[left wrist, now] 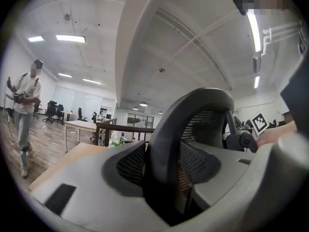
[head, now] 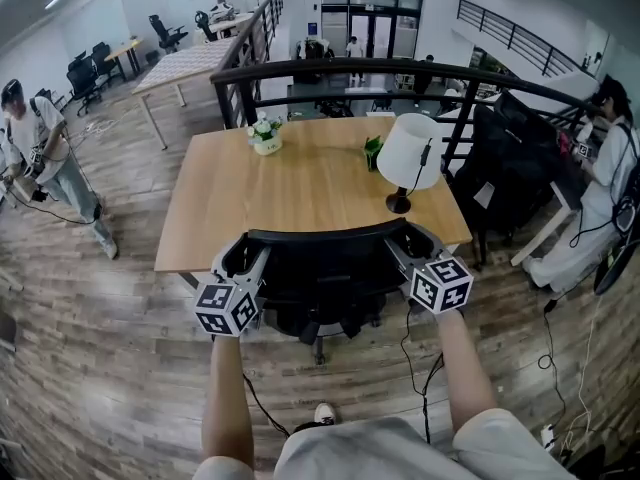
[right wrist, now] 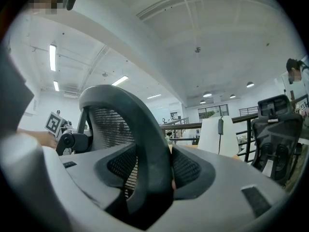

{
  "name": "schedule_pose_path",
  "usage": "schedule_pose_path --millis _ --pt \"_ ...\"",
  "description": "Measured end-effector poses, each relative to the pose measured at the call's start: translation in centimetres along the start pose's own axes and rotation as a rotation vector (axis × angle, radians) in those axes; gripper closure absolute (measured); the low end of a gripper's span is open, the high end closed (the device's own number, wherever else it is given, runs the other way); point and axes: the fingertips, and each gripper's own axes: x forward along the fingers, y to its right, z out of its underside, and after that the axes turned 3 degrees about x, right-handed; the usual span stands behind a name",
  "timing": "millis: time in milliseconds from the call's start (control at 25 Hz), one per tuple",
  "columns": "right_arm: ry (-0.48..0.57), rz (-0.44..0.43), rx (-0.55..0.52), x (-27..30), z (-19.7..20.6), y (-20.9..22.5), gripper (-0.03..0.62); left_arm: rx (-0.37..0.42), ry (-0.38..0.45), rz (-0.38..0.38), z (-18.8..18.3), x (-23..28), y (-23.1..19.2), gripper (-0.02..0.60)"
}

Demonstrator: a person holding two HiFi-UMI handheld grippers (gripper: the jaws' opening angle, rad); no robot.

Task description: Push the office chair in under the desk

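A black office chair (head: 318,273) stands at the near edge of the wooden desk (head: 290,193), its seat partly under the top. My left gripper (head: 243,260) is shut on the left end of the curved backrest rim. My right gripper (head: 408,245) is shut on the right end of it. In the left gripper view the dark rim (left wrist: 193,105) runs up between the grey jaws of the left gripper (left wrist: 164,166), with mesh behind it. The right gripper view shows the same rim (right wrist: 120,100) clamped in the right gripper (right wrist: 152,170).
On the desk stand a white lamp (head: 410,153), a small flower pot (head: 265,136) and a green object (head: 372,151). A black railing (head: 400,68) runs behind the desk. People stand at far left (head: 45,158) and far right (head: 605,168). A cable (head: 415,368) lies on the floor.
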Motion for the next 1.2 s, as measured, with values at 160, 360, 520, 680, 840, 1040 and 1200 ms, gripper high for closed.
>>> schedule_pose_path --millis 160,360,520,680,840,1040,1200 --pt "0.011 0.005 0.007 1.5 -0.3 0.5 0.355 -0.007 0.005 0.001 -0.2 1.4 -1.2 0.318" --pt "0.013 0.024 0.008 3.4 -0.8 1.1 0.355 -0.009 0.008 0.008 -0.5 3.1 -2.7 0.316" --pt "0.019 0.04 0.009 4.8 -1.1 1.5 0.353 -0.012 0.009 0.015 -0.5 4.4 -3.9 0.316" --pt "0.03 0.069 0.002 6.3 -1.4 1.8 0.353 -0.022 0.015 0.012 -0.7 5.7 -5.2 0.316" --pt "0.028 0.087 0.003 8.0 -1.4 2.3 0.353 -0.035 0.001 0.032 -0.5 7.2 -6.5 0.314" --pt "0.034 0.095 0.013 8.3 -1.6 3.0 0.352 -0.032 0.013 0.025 -0.5 7.5 -6.2 0.314" --pt "0.028 0.092 0.024 8.5 -1.6 3.0 0.35 -0.015 0.016 0.017 -0.6 7.6 -6.3 0.314"
